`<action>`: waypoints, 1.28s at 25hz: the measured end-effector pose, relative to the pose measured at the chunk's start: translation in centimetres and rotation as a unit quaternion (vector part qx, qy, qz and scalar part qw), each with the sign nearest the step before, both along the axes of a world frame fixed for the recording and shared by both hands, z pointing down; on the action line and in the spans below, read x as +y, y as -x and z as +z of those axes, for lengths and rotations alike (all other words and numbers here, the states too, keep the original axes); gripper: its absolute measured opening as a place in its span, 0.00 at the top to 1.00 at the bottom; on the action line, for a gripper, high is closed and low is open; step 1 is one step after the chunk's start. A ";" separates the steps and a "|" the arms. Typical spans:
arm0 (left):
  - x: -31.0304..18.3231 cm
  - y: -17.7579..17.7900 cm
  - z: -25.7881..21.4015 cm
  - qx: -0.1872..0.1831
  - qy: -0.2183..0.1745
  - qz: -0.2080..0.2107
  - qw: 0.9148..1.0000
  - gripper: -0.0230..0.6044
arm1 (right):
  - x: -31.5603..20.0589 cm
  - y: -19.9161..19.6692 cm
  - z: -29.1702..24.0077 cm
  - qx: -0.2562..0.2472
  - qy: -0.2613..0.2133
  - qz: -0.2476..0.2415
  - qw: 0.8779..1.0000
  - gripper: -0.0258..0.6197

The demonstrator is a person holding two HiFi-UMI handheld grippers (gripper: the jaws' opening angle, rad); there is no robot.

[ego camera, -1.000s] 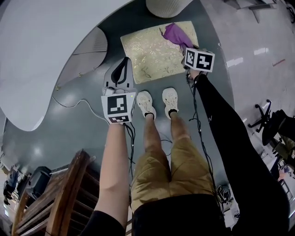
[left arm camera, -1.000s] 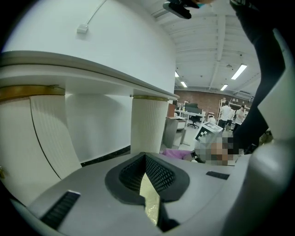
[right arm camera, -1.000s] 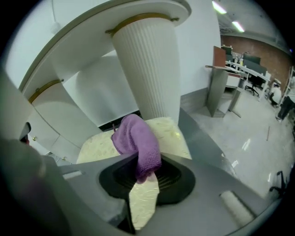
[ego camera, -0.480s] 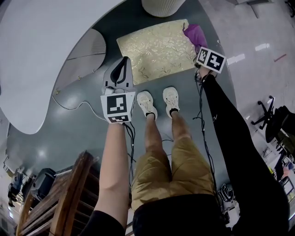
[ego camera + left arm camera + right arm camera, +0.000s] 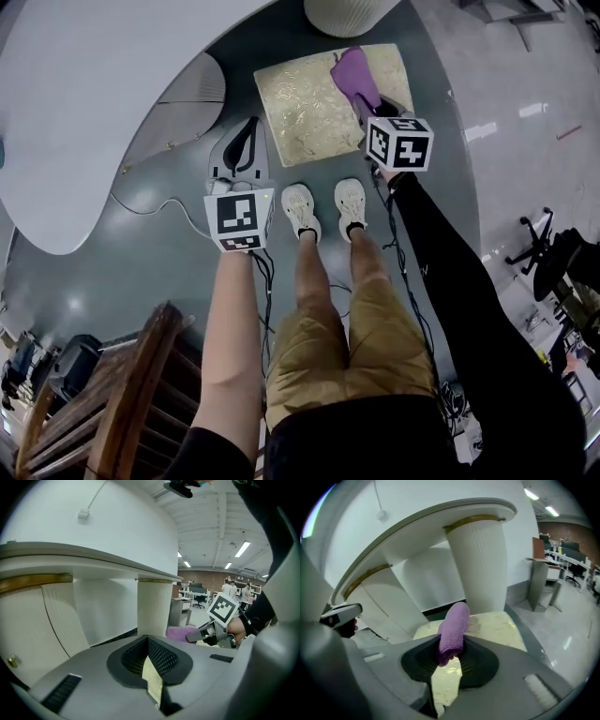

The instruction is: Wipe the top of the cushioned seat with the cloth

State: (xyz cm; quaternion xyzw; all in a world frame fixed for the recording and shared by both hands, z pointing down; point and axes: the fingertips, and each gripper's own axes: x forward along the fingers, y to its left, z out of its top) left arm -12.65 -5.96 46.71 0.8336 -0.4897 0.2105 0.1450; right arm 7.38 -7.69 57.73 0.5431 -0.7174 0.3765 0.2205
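Observation:
The cushioned seat (image 5: 309,112) is a gold patterned square on the grey floor, in front of the person's feet. A purple cloth (image 5: 352,73) lies on its far right part, and my right gripper (image 5: 367,101) is shut on it. In the right gripper view the cloth (image 5: 453,630) stands up from between the jaws over the seat (image 5: 497,624). My left gripper (image 5: 246,142) hangs shut and empty over the floor, left of the seat. The left gripper view shows the cloth (image 5: 180,632) and the right gripper (image 5: 202,633) to its right.
A white ribbed pedestal (image 5: 349,13) stands just beyond the seat, under a curved white tabletop (image 5: 84,112) on the left. White shoes (image 5: 323,208) stand at the seat's near edge. Cables (image 5: 150,214) trail on the floor. A wooden chair (image 5: 122,403) is at the lower left.
The right gripper swept the cloth out to the seat's right edge, then drew it back left onto the seat's far right part. The left gripper has stayed where it was.

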 end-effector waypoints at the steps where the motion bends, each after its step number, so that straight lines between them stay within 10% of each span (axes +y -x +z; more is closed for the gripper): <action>1: 0.2 0.6 0.0 0.000 0.000 -0.003 1.000 0.96 | 0.3 2.4 -0.3 -0.009 -0.003 -0.026 1.000 0.84; 12: 2.1 5.3 -0.1 0.001 0.006 -0.027 1.000 0.96 | 8.9 18.1 5.1 -0.044 0.119 -0.205 0.971 0.84; 22: 1.9 4.4 0.6 0.000 0.007 -0.019 1.000 0.96 | 6.7 13.3 6.8 -0.008 0.115 -0.137 0.984 0.84; 32: 0.8 -0.8 0.0 0.000 0.003 0.006 1.000 0.96 | 3.4 -1.6 6.3 0.025 0.112 0.016 0.993 0.84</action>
